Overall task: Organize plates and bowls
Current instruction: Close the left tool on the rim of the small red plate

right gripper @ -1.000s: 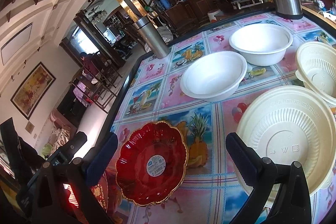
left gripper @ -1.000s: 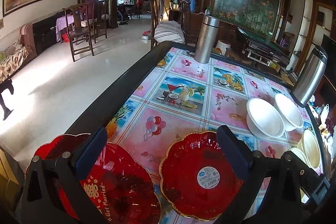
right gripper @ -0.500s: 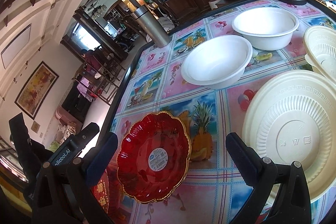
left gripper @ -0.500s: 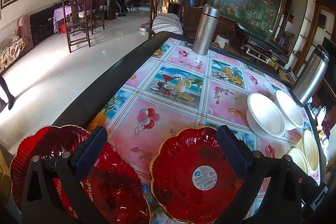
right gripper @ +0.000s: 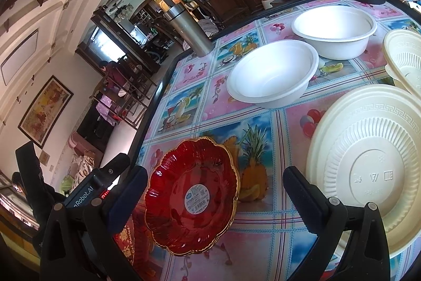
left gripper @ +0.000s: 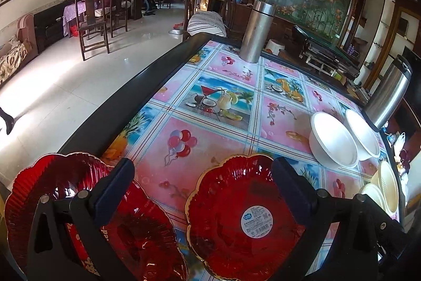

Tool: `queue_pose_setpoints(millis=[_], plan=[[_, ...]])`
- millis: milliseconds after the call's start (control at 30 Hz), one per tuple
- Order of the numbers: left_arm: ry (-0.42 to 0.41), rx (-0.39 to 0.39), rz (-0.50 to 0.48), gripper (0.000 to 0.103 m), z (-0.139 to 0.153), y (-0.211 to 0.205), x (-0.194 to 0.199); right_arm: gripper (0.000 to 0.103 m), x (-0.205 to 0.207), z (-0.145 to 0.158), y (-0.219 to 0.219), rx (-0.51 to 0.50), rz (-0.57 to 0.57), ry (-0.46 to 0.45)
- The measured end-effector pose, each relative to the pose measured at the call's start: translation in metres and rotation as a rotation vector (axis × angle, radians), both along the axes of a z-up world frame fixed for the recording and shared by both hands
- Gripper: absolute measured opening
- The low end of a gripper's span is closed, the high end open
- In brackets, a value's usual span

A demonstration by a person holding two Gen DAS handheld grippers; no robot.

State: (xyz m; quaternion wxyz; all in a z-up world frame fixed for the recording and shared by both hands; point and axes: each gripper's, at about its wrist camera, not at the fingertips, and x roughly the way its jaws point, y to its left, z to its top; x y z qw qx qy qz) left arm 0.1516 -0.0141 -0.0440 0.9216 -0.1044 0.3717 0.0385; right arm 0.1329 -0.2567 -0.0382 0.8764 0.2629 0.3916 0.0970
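Left wrist view puts my left tool (left gripper: 202, 173) over the near edge of the counter (left gripper: 229, 86), jaws spread wide and holding nothing. 2 red plates lie under it: the gold-rimmed red plate (left gripper: 244, 217) with its round sticker sits between the fingers, and the lettered red plate (left gripper: 86, 217) lies just beside it, partly overhanging the counter's edge. My right tool (right gripper: 213, 181) is also wide open and empty, above the same gold-rimmed plate, with the cream plate (right gripper: 373, 175) at its right finger and a second cream plate (right gripper: 405, 57) beyond. 2 white bowls (right gripper: 273, 73) stand further in, touching or nearly so.

I judge the step in hand is taking the gold-rimmed plate to stack with its red partner. To do it well, I should drop 1 finger under the scalloped rim, pinch the edge rather than the slick centre, and lift level so it does not slide.
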Motion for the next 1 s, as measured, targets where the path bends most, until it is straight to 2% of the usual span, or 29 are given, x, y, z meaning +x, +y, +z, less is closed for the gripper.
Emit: queue_pose_setpoints(millis=[200,333,467,533,667,800,867,1000], plan=[[0.029,-0.032,-0.020,0.103,0.002,0.003,0.000,0.102,-0.005,0.009,0.000,0.037,0.019,-0.057],[0.095,-0.153,-0.094,0.103,0.011,0.017,0.001,0.102,-0.007,0.012,0.004,0.092,0.071,-0.058],[0.236,-0.270,-0.223,0.103,0.023,0.027,0.017,0.102,-0.007,0.012,0.004,0.178,0.107,0.008],[0.303,-0.298,-0.289,0.103,0.024,0.026,0.030,0.102,-0.007,0.011,0.004,0.206,0.113,0.052],[0.446,-0.306,-0.396,0.103,0.008,0.011,0.057,0.102,-0.006,0.005,0.006,0.215,0.106,0.102],[0.575,-0.415,-0.459,0.103,-0.020,0.003,0.073,0.102,-0.002,-0.006,0.005,0.270,0.111,0.150],[0.599,-0.441,-0.466,0.103,-0.029,0.002,0.078,0.102,0.000,-0.011,0.004,0.285,0.105,0.164],[0.591,-0.473,-0.478,0.103,-0.036,0.004,0.081,0.102,0.003,-0.017,0.004,0.284,0.103,0.189]])
